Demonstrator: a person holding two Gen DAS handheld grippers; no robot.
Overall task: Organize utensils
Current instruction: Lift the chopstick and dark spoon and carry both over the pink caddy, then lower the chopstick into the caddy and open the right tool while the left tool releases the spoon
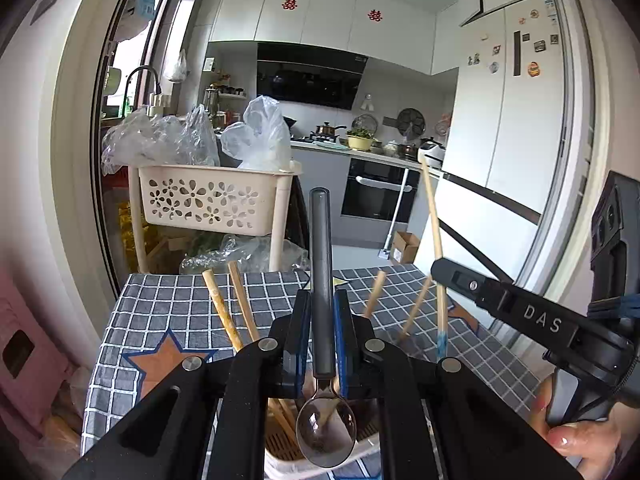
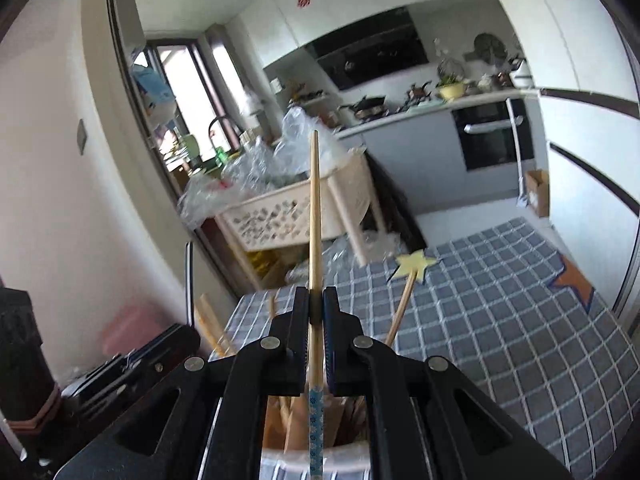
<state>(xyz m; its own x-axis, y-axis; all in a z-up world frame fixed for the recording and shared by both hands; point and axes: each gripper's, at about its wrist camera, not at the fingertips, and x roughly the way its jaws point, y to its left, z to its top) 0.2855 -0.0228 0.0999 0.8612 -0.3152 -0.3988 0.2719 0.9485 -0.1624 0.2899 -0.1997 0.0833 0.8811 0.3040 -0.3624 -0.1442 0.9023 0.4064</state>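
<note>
Spoon (image 1: 325,420) first: its shiny bowl hangs low, right over the white holder (image 1: 280,462), and its long grey handle points up. The left gripper (image 1: 323,344) pinches that handle tight. The right gripper (image 2: 316,320) pinches a chopstick (image 2: 315,216), which has a blue flowery end pointing down at the holder (image 2: 352,452). In the left view the chopstick (image 1: 434,232) leans just beside the spoon.

More wooden chopsticks (image 1: 224,312) already stand in the holder and fan out. The holder sits on a table with a blue checked cloth (image 1: 160,304). Behind the table stands a cream basket (image 1: 208,196) with plastic bags on top.

I think the job now is dropping both things in. Best to go straight down and slow, one at a time, so they do not bump. Aim for a gap between the sticks. Let go only when the ends are well inside, or the holder may tip.
</note>
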